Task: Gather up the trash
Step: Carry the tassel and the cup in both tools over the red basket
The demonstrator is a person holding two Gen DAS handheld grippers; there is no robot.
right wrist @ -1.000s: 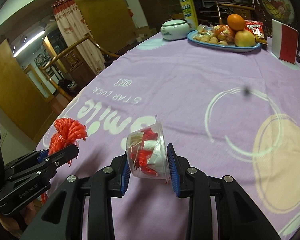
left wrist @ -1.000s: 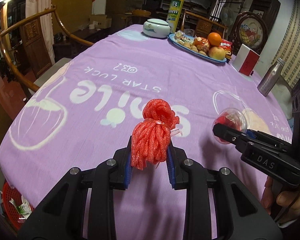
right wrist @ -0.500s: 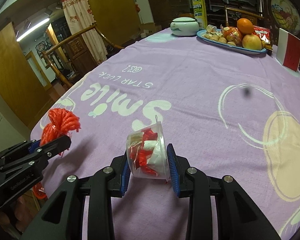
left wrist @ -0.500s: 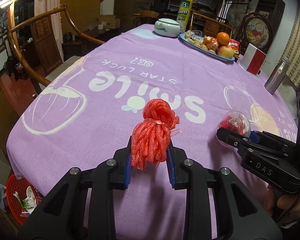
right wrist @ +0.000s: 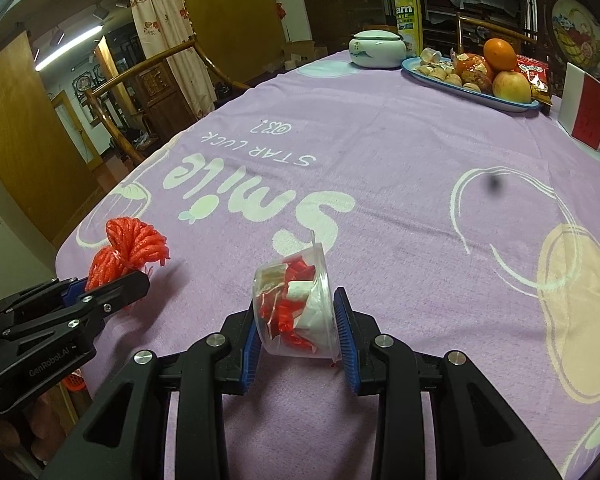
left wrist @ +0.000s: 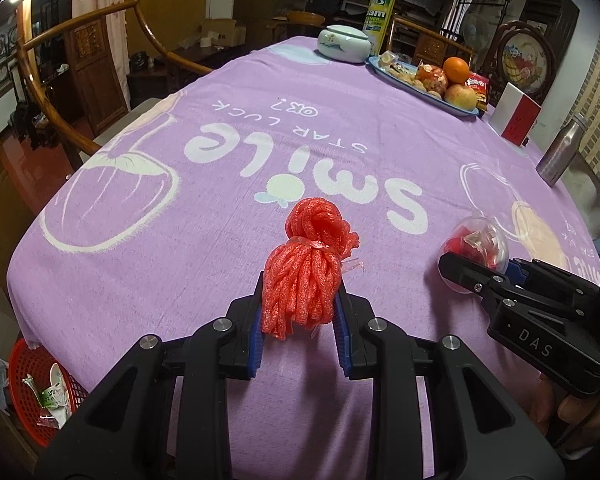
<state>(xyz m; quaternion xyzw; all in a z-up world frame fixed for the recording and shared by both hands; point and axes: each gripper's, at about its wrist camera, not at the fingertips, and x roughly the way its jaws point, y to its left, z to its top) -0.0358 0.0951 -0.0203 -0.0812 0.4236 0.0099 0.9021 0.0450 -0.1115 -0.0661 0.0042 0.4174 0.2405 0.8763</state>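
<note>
Left tongs clamped on a bunched red foam net, blue pads pressing both sides of its lower half, knotted top sticking up past the fingertips; net is off the table, held above its near edge. Right tongs closed on a clear plastic cup tipped on its side, mouth facing right, stuffed with red and white wrappers; also held above the cloth near the front edge. In the left wrist view the right tongs show at far right with the cup in them, well apart from the net. In the right wrist view the left tongs sit at lower left with the net. Purple tablecloth, white "Smile / STAR LUCK" print, upside down to the cameras. Far end: blue fruit tray with an orange and an apple, white lidded pot, yellow can just behind the pot. Red and white box and metal bottle along the right edge. Red basket on the floor at lower left beside the table, scraps inside. Wooden chair on the left side.
</note>
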